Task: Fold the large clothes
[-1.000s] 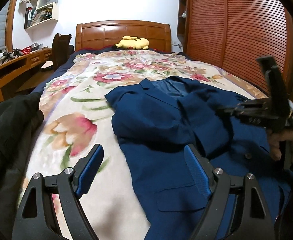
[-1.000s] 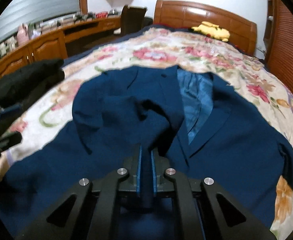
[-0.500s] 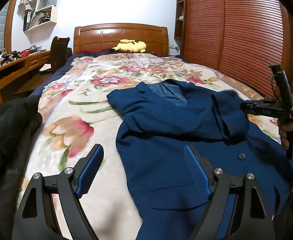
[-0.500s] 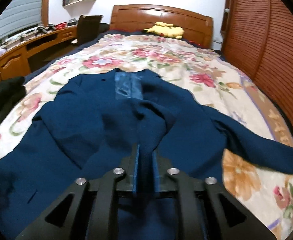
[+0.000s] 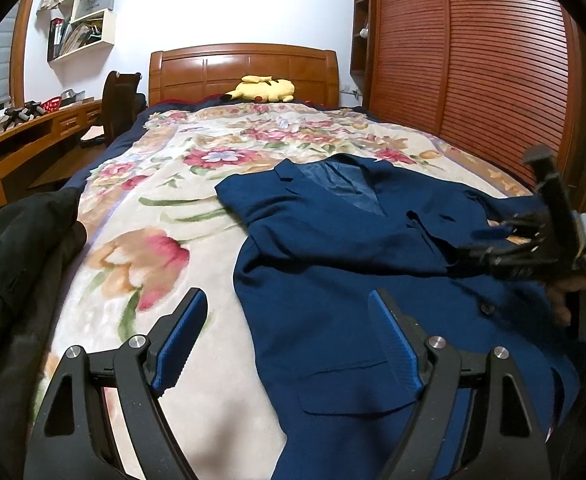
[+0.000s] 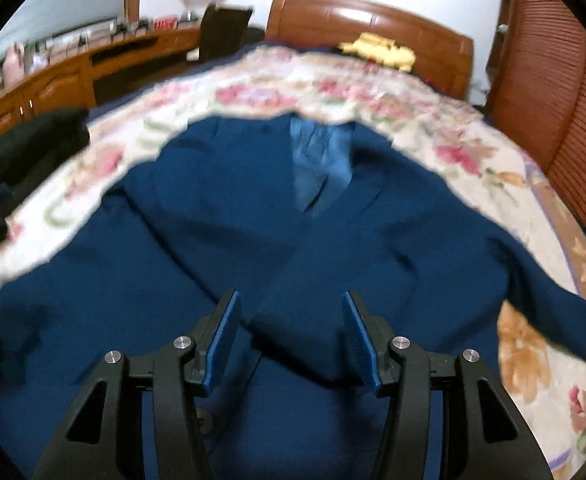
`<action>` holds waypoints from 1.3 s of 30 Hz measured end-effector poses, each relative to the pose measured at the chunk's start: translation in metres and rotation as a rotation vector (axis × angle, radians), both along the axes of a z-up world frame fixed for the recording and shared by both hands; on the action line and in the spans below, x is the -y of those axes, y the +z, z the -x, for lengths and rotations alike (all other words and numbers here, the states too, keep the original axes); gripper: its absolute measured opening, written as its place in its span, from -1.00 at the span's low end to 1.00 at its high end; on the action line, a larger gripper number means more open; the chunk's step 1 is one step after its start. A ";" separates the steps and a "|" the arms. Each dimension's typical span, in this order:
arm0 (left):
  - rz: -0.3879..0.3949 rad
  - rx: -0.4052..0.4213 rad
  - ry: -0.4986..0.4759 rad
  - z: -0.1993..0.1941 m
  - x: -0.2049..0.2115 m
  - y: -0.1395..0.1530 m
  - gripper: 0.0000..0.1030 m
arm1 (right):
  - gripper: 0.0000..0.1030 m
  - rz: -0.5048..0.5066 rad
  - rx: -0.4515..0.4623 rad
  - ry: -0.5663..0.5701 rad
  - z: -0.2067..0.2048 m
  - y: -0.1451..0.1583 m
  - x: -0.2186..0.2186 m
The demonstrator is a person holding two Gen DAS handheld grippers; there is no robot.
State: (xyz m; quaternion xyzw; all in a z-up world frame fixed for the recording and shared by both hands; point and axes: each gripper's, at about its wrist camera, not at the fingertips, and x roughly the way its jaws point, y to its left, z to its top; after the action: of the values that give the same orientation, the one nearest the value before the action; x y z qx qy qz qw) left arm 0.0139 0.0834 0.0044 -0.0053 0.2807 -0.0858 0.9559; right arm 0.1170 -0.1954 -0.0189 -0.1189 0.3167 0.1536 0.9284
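On the floral bedspread [image 5: 161, 220] lay the navy blazer [image 5: 333, 280], front up, collar toward the wooden headboard [image 5: 245, 68]. Half a second before, the right gripper [image 6: 291, 336] had been clenched on a fold of the blazer's sleeve; now its blue pads [image 6: 223, 344] stood apart and the cloth had dropped out of them. That sleeve, carried across the chest earlier, rested flat over the front of the garment, its end lying just beyond and between the parted fingers, not gripped. The right wrist view was blurred by motion. From the left wrist view the right gripper [image 5: 493, 240] hung low over the blazer's right side, held in the person's hand [image 5: 573, 296], nearer the fabric than it had been.

The left gripper [image 5: 289, 340] was unchanged: its jaws were spread wide and held nothing. One pad [image 5: 179, 336] hung above the bare bedspread, the other [image 5: 393, 344] above the blazer's lower front near the pocket flap; whether either touched the bed could not be told.

A dark garment [image 5: 17, 248] lay heaped at the left edge of the bed, and a yellow plush toy [image 5: 263, 89] sat by the headboard, well apart from the blazer.
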 end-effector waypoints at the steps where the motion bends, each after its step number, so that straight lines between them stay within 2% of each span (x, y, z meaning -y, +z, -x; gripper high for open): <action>1: -0.002 0.000 0.001 0.000 0.001 -0.001 0.61 | 0.06 0.011 -0.023 0.005 -0.006 -0.008 -0.003; 7: -0.009 -0.011 0.016 -0.001 -0.004 -0.004 0.61 | 0.01 0.070 -0.068 -0.006 -0.039 -0.029 -0.010; 8: -0.006 -0.012 0.019 -0.001 -0.005 -0.004 0.61 | -0.36 0.061 -0.068 -0.007 -0.039 -0.028 -0.010; 10: -0.003 -0.012 0.024 -0.002 -0.007 -0.004 0.61 | -0.79 0.039 -0.041 -0.004 -0.033 -0.019 -0.009; 13: -0.003 -0.012 0.023 -0.003 -0.007 -0.004 0.61 | -0.88 -0.023 0.028 -0.022 -0.012 0.010 0.004; 16: -0.013 -0.008 0.015 -0.003 -0.004 -0.005 0.61 | -0.88 -0.092 0.104 -0.078 0.011 0.024 0.028; 23: -0.027 -0.003 0.010 -0.002 0.000 -0.005 0.61 | -0.88 -0.160 0.159 -0.204 0.061 0.031 0.078; 29: -0.026 -0.006 0.006 -0.001 0.004 -0.006 0.61 | -0.88 -0.156 0.070 -0.291 0.079 0.008 0.105; 32: -0.033 -0.004 0.001 -0.001 0.008 -0.006 0.61 | -0.68 -0.163 0.021 -0.299 0.083 -0.005 0.107; 33: -0.039 -0.005 0.000 -0.001 0.009 -0.006 0.61 | -0.62 -0.153 0.024 -0.301 0.086 -0.008 0.106; 37: -0.046 -0.015 0.007 -0.004 0.012 -0.009 0.61 | -0.06 -0.158 0.058 -0.300 0.091 -0.002 0.109; 39: -0.045 -0.022 0.005 -0.006 0.013 -0.010 0.61 | 0.01 -0.180 0.083 -0.291 0.089 0.005 0.112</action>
State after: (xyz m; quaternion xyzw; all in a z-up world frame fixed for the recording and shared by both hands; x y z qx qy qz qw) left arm 0.0200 0.0707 -0.0059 0.0148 0.2929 -0.0769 0.9529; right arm 0.0276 -0.3072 -0.0139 0.0054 0.2772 0.0403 0.9599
